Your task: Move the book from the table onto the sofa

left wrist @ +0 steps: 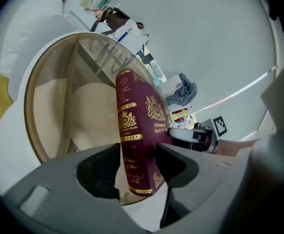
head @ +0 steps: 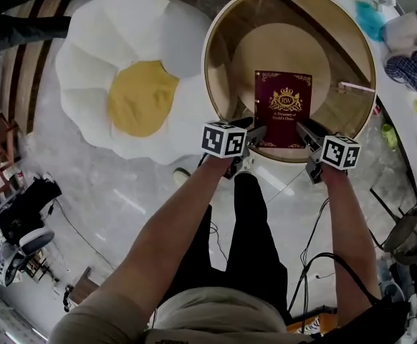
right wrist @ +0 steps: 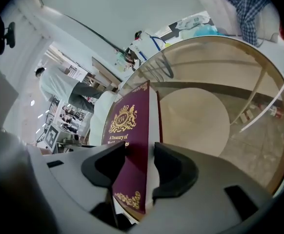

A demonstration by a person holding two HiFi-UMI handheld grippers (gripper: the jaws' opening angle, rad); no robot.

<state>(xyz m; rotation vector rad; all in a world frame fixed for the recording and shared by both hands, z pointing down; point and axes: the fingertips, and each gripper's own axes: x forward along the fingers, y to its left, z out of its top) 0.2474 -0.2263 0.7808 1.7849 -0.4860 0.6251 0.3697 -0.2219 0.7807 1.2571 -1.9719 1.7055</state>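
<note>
A maroon book (head: 283, 110) with gold print lies flat on the round glass table (head: 216, 27), its near edge by the rim. My left gripper (head: 255, 133) is at the book's near left corner. In the left gripper view the book (left wrist: 139, 126) stands between the open jaws of that gripper (left wrist: 138, 152), with a thin gap on the left side. My right gripper (head: 305, 133) is at the near right corner. There the book's (right wrist: 130, 130) edge sits between the jaws of the right gripper (right wrist: 140, 152), and no squeeze shows. The flower-shaped sofa (head: 140, 95), white with a yellow centre, is left of the table.
A round wooden shelf (head: 280, 49) shows under the glass. A cluttered white counter (head: 409, 49) runs along the right. Cables (head: 305, 264) trail on the floor by my legs. A person in white (right wrist: 54, 84) stands far off in the right gripper view.
</note>
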